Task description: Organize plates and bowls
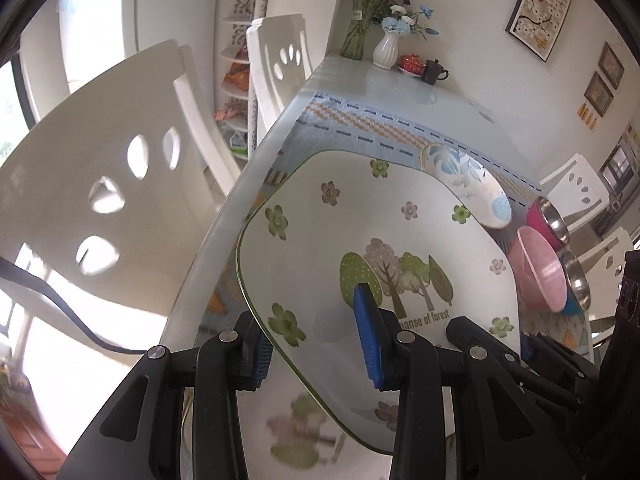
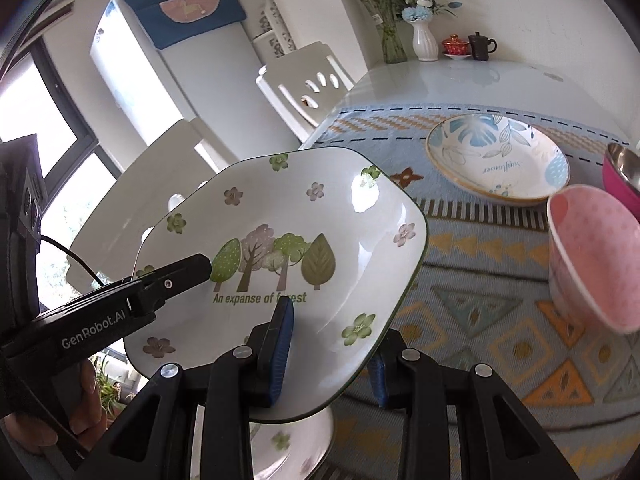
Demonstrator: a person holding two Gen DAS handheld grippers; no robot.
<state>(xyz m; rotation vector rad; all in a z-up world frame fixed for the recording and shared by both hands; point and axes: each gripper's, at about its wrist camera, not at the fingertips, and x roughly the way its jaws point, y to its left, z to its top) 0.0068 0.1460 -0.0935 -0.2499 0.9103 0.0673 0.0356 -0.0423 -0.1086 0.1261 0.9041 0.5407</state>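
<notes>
The square white ceramic plate with forest print (image 2: 288,240), stiff, glossy and breakable, is pinched at its near rim by both the left hand-held gripper (image 1: 316,340) and the right hand-held gripper (image 2: 328,344).

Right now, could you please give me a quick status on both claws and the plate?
Left claw and right claw both shut on forest-print plate, lifted and tilted. Matching plate below. Pink bowl nearby.

At the far edge of the table (image 2: 460,76), toward its corner by the wall, I see a glass vase (image 2: 394,46) of green stems just beside a white ribbed vase (image 2: 425,42) of blue and white flowers, then a red lidded cup (image 2: 455,45) and a dark mug (image 2: 481,46). A patterned runner (image 2: 480,304) covers the near part. White chairs (image 1: 120,184) line the left edge, and framed pictures (image 1: 544,4) hang on the wall.
</notes>
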